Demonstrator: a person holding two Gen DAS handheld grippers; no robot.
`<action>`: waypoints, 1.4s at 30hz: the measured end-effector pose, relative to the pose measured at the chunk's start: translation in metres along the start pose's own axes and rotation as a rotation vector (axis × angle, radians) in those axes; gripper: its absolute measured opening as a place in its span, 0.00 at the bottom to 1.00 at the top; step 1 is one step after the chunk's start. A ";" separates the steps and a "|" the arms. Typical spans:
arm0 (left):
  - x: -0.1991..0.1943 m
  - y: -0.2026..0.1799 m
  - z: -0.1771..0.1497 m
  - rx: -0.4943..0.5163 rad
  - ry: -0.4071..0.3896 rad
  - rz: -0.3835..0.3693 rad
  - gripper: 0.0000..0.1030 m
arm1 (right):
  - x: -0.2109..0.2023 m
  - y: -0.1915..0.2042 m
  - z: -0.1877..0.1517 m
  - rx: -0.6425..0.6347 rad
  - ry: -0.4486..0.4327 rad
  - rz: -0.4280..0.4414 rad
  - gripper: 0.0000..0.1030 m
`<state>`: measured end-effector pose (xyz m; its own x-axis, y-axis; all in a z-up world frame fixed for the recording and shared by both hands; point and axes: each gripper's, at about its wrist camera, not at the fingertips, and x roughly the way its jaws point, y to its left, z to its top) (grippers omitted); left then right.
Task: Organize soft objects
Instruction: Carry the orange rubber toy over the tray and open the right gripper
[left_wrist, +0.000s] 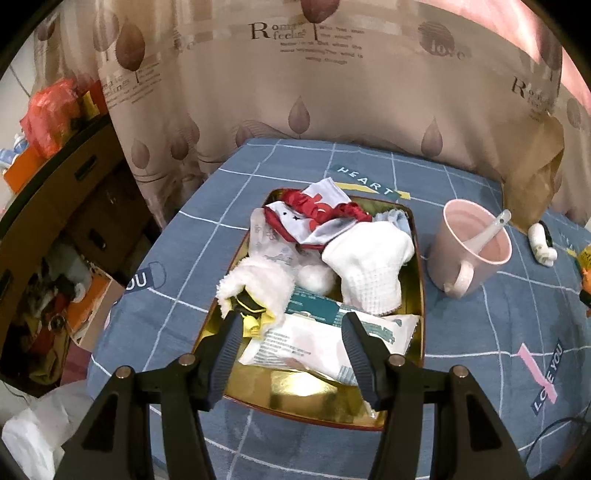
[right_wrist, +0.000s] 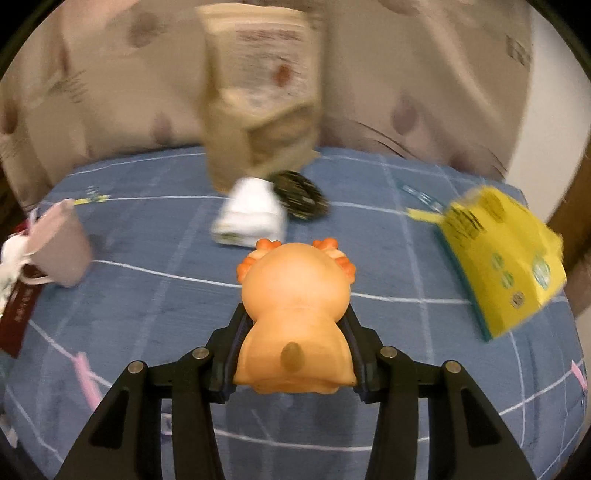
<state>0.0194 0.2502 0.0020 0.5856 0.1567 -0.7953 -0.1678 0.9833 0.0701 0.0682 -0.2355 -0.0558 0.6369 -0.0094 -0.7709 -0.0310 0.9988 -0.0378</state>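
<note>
- Carrying an orange squeeze toy (right_wrist: 295, 314), the right tool (right_wrist: 295, 350) has its jaws pressed against the toy's sides, closed partway, and holds it above the blue checked cloth (right_wrist: 147, 295). The right wrist view is blurred.
- The left tool (left_wrist: 288, 343) stands wide open with nothing between its pads, hovering over the near end of the gold tray (left_wrist: 306, 391), just above a white wipes packet (left_wrist: 325, 343).
- Risk, as I judge it: the toy is rounded and squashy, and is gripped low on its body, so it could squirt forward out of the jaws if the hand swings quickly.
- Risk: the tray is already heaped, so a toy dropped on top may roll off over the rim onto the cloth.
- Risk: the pink mug (left_wrist: 469, 251) with its white spoon (left_wrist: 491, 232) stands just beside the tray's right rim; a wide approach from that side could knock it.
- Risk: both tools may meet over the tray if the left one is not drawn clear.
- Count in the tray: one red-and-white garment (left_wrist: 317, 214), one white knitted cloth (left_wrist: 369, 273), one white fluffy item (left_wrist: 258, 280), one cotton ball (left_wrist: 316, 278), one wipes packet; more may lie hidden beneath.
- Count outside it: one toy, one mug, one spoon, one yellow box (right_wrist: 502, 258), one folded white cloth (right_wrist: 251, 218), one dark round object (right_wrist: 299, 201), one brown paper bag (right_wrist: 258, 92).
</note>
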 end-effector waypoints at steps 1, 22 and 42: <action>-0.001 0.001 0.000 -0.002 -0.002 0.001 0.55 | -0.003 0.013 0.003 -0.017 -0.003 0.018 0.42; -0.018 0.051 0.007 -0.118 -0.030 0.071 0.55 | -0.040 0.245 0.032 -0.369 -0.041 0.397 0.43; -0.012 0.106 0.002 -0.253 0.012 0.110 0.56 | 0.006 0.409 0.022 -0.572 0.045 0.491 0.43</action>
<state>-0.0038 0.3531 0.0198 0.5434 0.2590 -0.7985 -0.4235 0.9059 0.0057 0.0766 0.1743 -0.0619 0.4151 0.4165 -0.8088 -0.7062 0.7080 0.0021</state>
